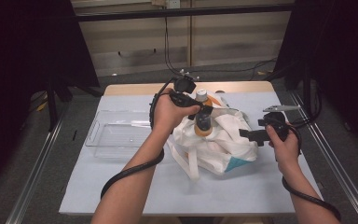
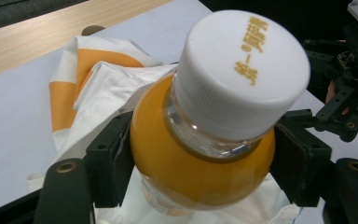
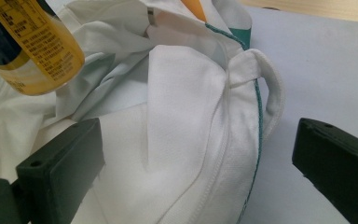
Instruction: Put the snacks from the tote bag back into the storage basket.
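I have the orange drink bottle (image 2: 200, 158) clamped at its shoulder in my left claw (image 2: 200, 172), above the white cloth bag (image 1: 214, 140) on the tabletop (image 1: 242, 191). My right claw (image 3: 196, 158) stands apart around the bag's edge.

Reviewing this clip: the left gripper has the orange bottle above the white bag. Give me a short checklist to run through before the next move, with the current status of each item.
1. Left gripper shut on the orange bottle, jaws on both sides below the neck: ok.
2. White cap seated on the bottle: ok.
3. Bottle bottom free of the white bag: cannot tell; in the right gripper view its lower end hangs above the cloth.
4. Right gripper steadying the bag: not ok; jaws open with cloth between them.
5. Clear tray free to receive the bottle: ok.
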Demonstrator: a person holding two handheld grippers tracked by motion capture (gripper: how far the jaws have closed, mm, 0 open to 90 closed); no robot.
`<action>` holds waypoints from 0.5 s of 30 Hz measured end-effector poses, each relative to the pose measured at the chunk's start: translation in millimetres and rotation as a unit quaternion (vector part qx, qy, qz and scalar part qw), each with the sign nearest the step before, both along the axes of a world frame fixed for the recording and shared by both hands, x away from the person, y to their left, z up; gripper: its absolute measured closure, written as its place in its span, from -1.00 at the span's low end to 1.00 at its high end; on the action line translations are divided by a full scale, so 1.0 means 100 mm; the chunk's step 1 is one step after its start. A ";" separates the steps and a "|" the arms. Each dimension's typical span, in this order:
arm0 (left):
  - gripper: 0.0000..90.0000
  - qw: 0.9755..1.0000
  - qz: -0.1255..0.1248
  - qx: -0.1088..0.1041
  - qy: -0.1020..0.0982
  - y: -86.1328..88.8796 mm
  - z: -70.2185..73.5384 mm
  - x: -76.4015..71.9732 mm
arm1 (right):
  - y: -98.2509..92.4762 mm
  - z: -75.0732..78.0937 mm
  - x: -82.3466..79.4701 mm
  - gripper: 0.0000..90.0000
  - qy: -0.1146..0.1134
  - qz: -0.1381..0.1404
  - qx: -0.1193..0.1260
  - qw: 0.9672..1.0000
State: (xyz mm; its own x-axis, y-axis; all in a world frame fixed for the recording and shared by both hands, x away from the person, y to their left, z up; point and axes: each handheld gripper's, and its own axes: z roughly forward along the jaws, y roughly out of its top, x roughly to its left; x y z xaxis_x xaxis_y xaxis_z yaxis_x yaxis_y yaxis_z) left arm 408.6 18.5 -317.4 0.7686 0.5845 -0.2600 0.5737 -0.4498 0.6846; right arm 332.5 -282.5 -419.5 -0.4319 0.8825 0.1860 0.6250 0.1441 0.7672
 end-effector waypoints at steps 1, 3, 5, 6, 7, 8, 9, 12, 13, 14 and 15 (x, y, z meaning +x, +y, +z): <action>-0.33 1.000 -0.001 0.002 -0.001 0.02 0.01 0.00 | 0.00 0.00 0.00 -0.96 0.000 0.001 0.000 1.000; -0.33 1.000 -0.005 0.008 0.000 0.05 0.02 0.01 | 0.01 0.00 0.00 -0.96 -0.001 0.002 -0.001 1.000; -0.33 1.000 -0.003 0.010 0.003 0.08 0.04 0.01 | 0.01 0.01 0.00 -0.96 -0.001 0.002 0.000 1.000; -0.33 1.000 -0.004 0.010 0.004 0.09 0.04 0.01 | 0.01 0.01 0.00 -0.96 -0.001 0.002 -0.001 1.000; -0.33 1.000 -0.005 0.014 0.006 0.10 0.06 0.02 | 0.01 0.00 0.00 -0.96 -0.001 0.002 -0.002 1.000; -0.33 1.000 -0.006 0.016 0.006 0.11 0.07 0.02 | 0.01 0.00 0.00 -0.96 0.001 0.003 -0.001 1.000; -0.33 1.000 -0.011 0.022 0.007 0.12 0.08 0.02 | 0.01 0.00 0.00 -0.96 0.001 0.004 -0.001 1.000; -0.33 1.000 -0.010 0.028 0.011 0.15 0.10 0.02 | 0.01 0.00 0.00 -0.96 0.001 0.004 -0.002 1.000; -0.33 1.000 -0.010 0.028 0.010 0.15 0.10 0.02 | 0.01 0.00 0.00 -0.96 0.001 0.004 -0.002 1.000; -0.33 0.999 -0.010 0.029 0.011 0.16 0.11 0.02 | 0.01 0.00 0.00 -0.96 0.001 0.003 -0.001 1.000; -0.33 0.999 -0.011 0.032 0.013 0.17 0.11 0.03 | 0.01 0.00 0.00 -0.96 -0.001 0.003 -0.002 1.000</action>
State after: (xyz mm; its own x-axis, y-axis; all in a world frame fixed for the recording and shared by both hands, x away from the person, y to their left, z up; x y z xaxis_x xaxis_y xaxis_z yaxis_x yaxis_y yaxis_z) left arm 411.1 35.2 -306.3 0.7750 0.5835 -0.2427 0.5803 -0.5049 0.6390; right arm 332.4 -281.5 -419.0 -0.4371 0.8808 0.1822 0.6230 0.1504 0.7676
